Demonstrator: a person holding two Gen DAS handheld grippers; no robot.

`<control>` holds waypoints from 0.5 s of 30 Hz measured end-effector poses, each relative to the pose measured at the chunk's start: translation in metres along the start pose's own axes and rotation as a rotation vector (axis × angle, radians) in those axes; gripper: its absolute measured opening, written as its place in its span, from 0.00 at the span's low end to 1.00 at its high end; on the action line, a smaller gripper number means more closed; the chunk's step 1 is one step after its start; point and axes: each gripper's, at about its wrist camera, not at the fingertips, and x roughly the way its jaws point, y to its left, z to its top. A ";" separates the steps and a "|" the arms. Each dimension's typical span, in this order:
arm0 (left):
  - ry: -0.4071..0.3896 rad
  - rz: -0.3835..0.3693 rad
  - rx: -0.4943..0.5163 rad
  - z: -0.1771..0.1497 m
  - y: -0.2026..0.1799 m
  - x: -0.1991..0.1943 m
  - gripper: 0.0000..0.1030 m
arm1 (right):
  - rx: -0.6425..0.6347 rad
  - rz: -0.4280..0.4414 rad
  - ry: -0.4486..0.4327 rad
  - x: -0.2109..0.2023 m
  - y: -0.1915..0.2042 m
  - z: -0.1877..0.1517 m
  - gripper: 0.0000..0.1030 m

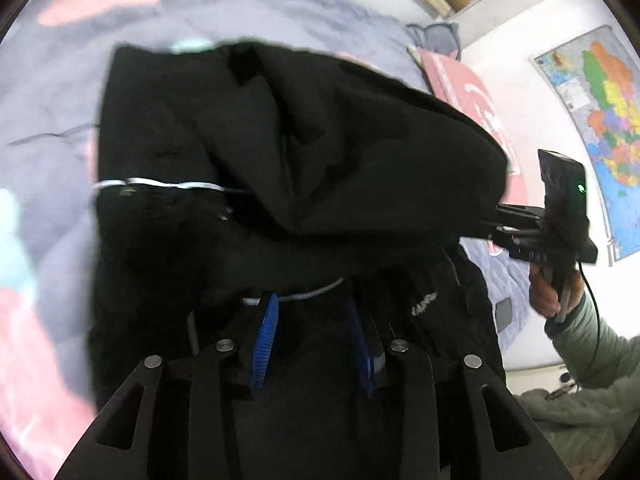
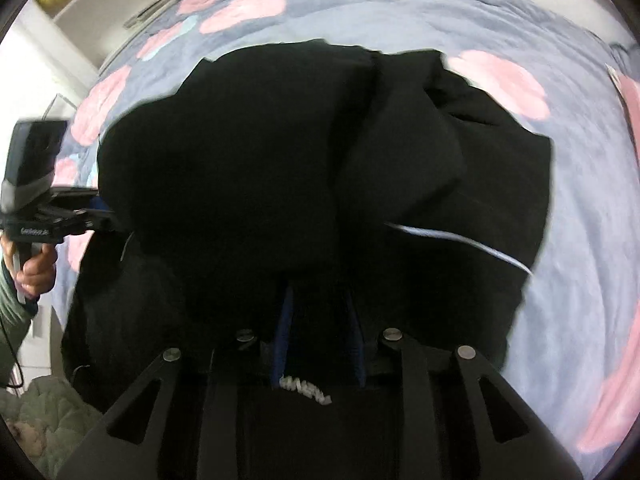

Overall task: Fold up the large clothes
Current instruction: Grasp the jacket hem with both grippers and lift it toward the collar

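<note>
Light: soft, bright daylight, washed-out white walls
Blur: smeared all around black jacket (image 1: 280, 152), folds lost
Edges: heavy fisheye bending, dark corners

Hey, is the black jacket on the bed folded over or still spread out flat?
Folded over, partly. The black jacket has one half draped in a bulging layer over the other on the grey floral bedspread, its white trim showing beneath.

Look around you: a grey-blue bedspread (image 2: 580, 200) with pink blotches fills the ground. At two o'clock in your left view hangs a bright wall map (image 1: 608, 116); a pink pillow (image 1: 468, 96) lies at one o'clock. In your right view, white shelves (image 2: 92, 12) stand at eleven o'clock.
</note>
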 end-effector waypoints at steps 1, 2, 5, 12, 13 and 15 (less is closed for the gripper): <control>-0.026 0.010 0.012 0.000 -0.004 -0.016 0.36 | 0.006 -0.001 -0.027 -0.013 -0.003 0.004 0.29; -0.048 0.023 0.023 0.003 -0.007 -0.027 0.36 | 0.008 -0.002 -0.050 -0.023 -0.004 0.008 0.30; -0.134 0.031 0.066 0.024 -0.021 -0.057 0.37 | 0.003 0.006 -0.146 -0.055 -0.003 0.039 0.36; -0.228 -0.090 0.027 0.098 -0.044 -0.045 0.40 | 0.002 -0.018 -0.180 -0.023 0.035 0.117 0.56; -0.207 -0.087 0.014 0.103 -0.045 -0.031 0.40 | 0.009 -0.032 -0.155 -0.011 0.035 0.118 0.56; -0.137 -0.092 -0.012 0.104 -0.042 0.000 0.40 | 0.032 -0.039 -0.079 0.022 0.036 0.110 0.56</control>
